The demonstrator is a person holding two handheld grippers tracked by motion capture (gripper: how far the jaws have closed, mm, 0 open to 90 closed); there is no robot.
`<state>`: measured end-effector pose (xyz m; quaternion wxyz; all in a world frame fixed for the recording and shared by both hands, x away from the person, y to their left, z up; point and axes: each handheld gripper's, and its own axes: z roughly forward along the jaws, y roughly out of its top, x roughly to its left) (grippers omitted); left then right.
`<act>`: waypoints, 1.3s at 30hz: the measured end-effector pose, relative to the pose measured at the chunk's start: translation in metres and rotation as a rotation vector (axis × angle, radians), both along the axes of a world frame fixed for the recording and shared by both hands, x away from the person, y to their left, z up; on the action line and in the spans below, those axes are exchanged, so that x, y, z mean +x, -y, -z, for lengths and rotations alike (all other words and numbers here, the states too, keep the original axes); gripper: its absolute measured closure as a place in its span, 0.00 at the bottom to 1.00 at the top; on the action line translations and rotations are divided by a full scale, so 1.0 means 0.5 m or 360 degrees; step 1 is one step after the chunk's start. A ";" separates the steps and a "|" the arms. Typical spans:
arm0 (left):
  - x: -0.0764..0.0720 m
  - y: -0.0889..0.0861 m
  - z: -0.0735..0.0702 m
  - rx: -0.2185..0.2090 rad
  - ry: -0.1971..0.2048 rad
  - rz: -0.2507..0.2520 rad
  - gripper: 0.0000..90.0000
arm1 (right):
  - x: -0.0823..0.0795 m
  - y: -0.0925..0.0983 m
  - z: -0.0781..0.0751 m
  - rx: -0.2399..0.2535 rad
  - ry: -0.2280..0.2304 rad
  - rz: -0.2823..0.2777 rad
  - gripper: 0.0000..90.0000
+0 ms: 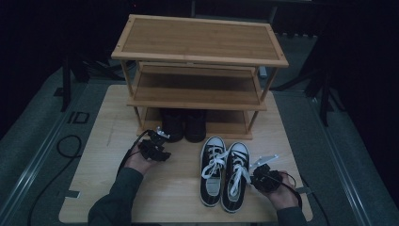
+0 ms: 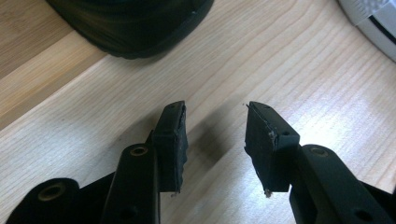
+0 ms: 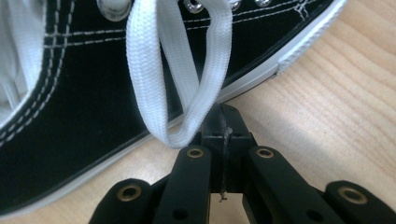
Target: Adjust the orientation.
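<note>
At lower right of the high view, the right gripper (image 1: pixel 261 176), jaws pressed together, sat just right of the sneakers (image 1: pixel 225 175), which pointed toward the rack (image 1: pixel 200 56). The left gripper (image 1: pixel 157 141), jaws spread and empty, was farther off.

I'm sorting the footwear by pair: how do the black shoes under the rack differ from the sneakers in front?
The black shoes are all dark, with no laces showing; the sneakers have white laces, toe caps and soles. The black shoes sit on the rack's bottom shelf; the sneakers stand on the table. Both are pairs set side by side.
</note>
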<state>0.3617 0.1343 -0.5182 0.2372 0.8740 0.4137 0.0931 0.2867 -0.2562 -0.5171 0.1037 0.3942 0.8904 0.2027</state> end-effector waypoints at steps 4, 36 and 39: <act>-0.002 0.007 -0.001 -0.0001 0.0002 0.0017 0.65 | 0.011 -0.002 0.000 -0.0008 0.0007 0.0001 1.00; -0.069 0.123 -0.002 -0.0053 -0.0027 0.0461 1.00 | 0.041 0.018 -0.043 -0.0168 0.0131 0.0047 0.69; -0.070 0.136 -0.001 -0.0033 -0.0038 0.0503 1.00 | 0.039 0.017 -0.044 -0.0168 0.0139 0.0042 0.68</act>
